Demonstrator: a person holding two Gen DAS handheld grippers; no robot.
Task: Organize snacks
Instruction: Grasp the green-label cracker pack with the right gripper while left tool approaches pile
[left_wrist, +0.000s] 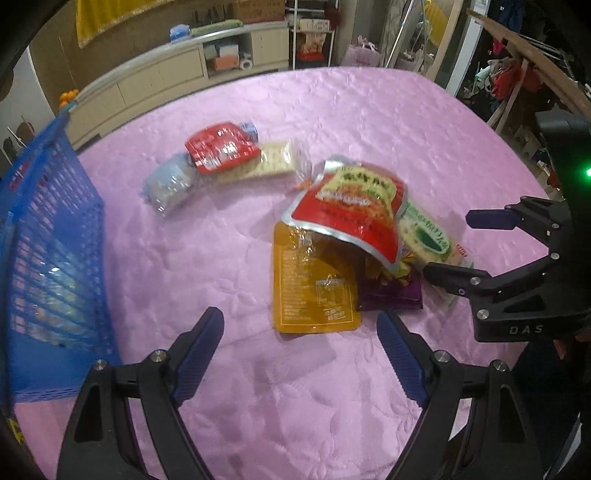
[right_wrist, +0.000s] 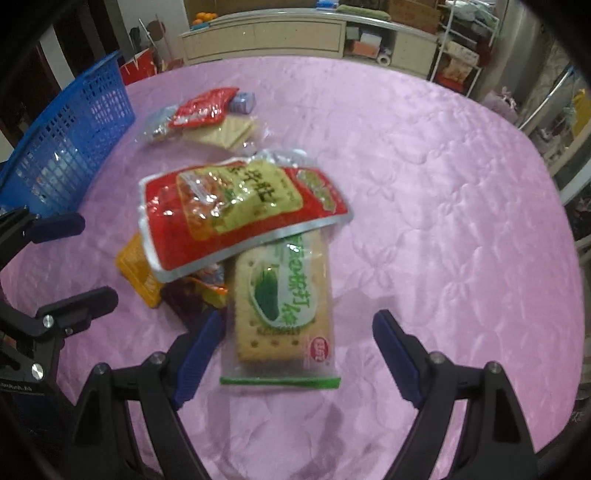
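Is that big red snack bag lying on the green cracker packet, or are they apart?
Touching. In the right wrist view the big red snack bag overlaps the far end of the green cracker packet, resting on it.

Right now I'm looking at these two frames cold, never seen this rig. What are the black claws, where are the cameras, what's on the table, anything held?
No robot here: a person holds one two-finger claw in each hand, and each claw carries a fisheye camera looking forward along its fingers. One picture is from the left claw, the other from the right claw; each also sees the other claw at its edge. Both stand open and hold nothing.

On the pink tablecloth lies a pile of snacks: a big red pouch resting on a green cracker pack, an orange pouch and a purple packet. Farther off, a small red packet sits on plain crackers. A blue basket stands at the left, already with some packets inside.
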